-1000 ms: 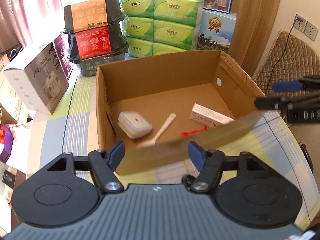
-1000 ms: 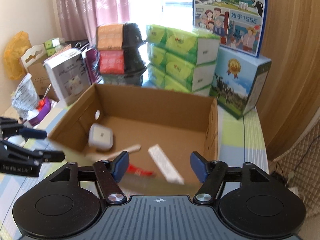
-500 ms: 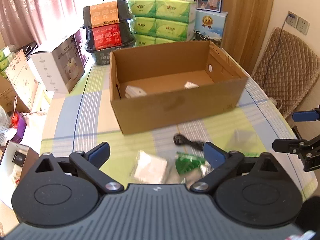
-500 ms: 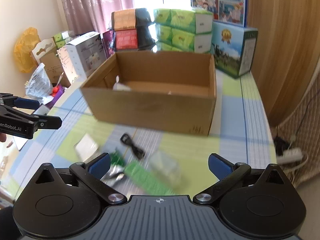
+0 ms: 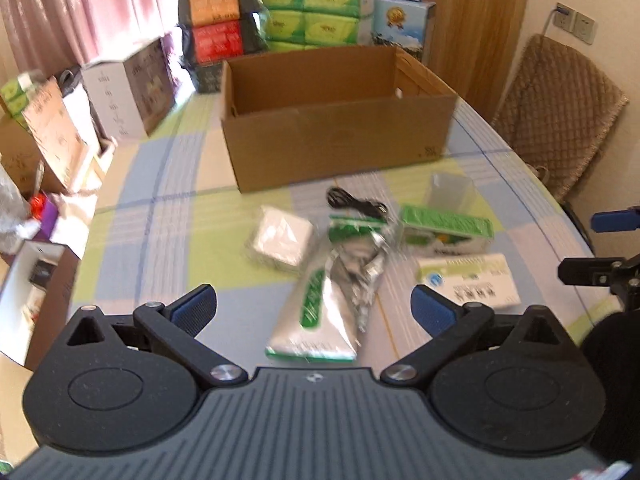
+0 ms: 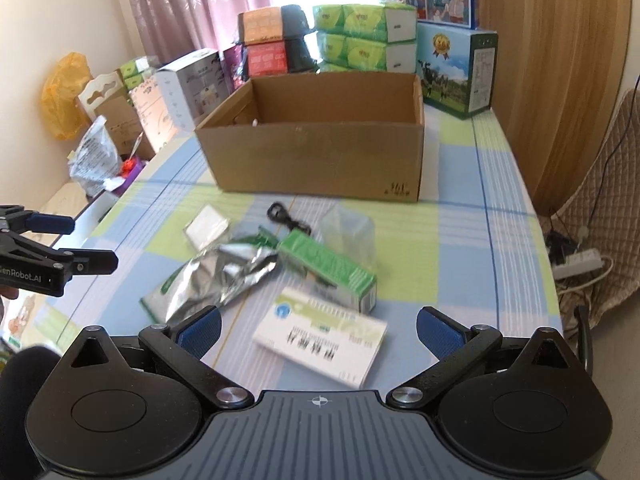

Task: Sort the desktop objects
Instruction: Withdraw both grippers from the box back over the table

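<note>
An open cardboard box point(image 5: 340, 136) point(image 6: 320, 156) stands at the far side of the checked tablecloth. In front of it lie a black cable point(image 5: 356, 206) point(image 6: 288, 218), a white packet point(image 5: 282, 240) point(image 6: 206, 226), a silver-and-green foil bag point(image 5: 332, 300) point(image 6: 212, 276), a green carton point(image 5: 446, 226) point(image 6: 328, 266), a white medicine box point(image 5: 468, 280) point(image 6: 320, 344) and a clear plastic cup point(image 5: 448, 190) point(image 6: 348, 224). My left gripper point(image 5: 314, 308) is open above the foil bag. My right gripper point(image 6: 318, 330) is open over the medicine box. Neither holds anything.
Behind the box are stacked green tissue packs point(image 6: 364, 36), black food containers point(image 5: 216, 32) and a blue milk carton box point(image 6: 456, 68). White boxes and bags point(image 5: 128, 84) crowd the left table edge. A quilted chair point(image 5: 560, 120) stands at the right.
Both grippers have pulled back from over the box toward the near table edge and opened wide. The loose objects in front of the box have come into view.
</note>
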